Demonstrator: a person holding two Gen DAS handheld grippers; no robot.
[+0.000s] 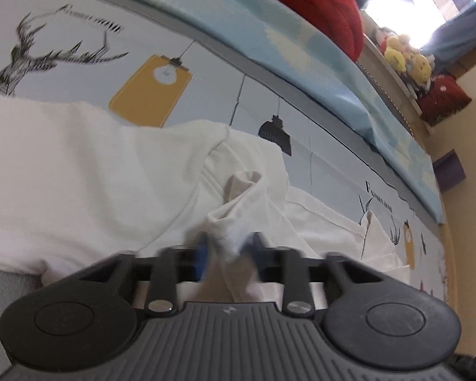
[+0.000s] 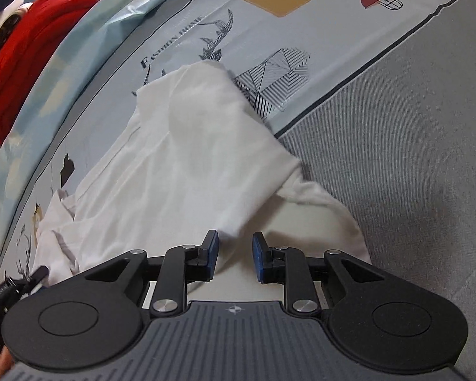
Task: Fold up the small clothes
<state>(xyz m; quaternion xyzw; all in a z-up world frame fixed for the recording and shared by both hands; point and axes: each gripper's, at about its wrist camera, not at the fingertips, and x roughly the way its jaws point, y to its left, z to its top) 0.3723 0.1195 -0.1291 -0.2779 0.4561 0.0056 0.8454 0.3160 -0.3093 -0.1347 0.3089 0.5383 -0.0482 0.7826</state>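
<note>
A soft, rumpled white garment [image 2: 187, 158] lies lengthwise along the printed sheet [image 2: 269, 25]. The left gripper [image 1: 227, 247] pinches a bunched fold; the right gripper [image 2: 234, 254] stands parted, gripping nothing.

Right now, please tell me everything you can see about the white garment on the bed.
The white garment is a small, soft knit piece, plain and without print. It lies crumpled and partly folded over itself on the printed bed sheet, one edge reaching the grey fabric. The left gripper is shut on a bunched fold of it. The right gripper is open just above its near edge, pads not pressing it.
</note>
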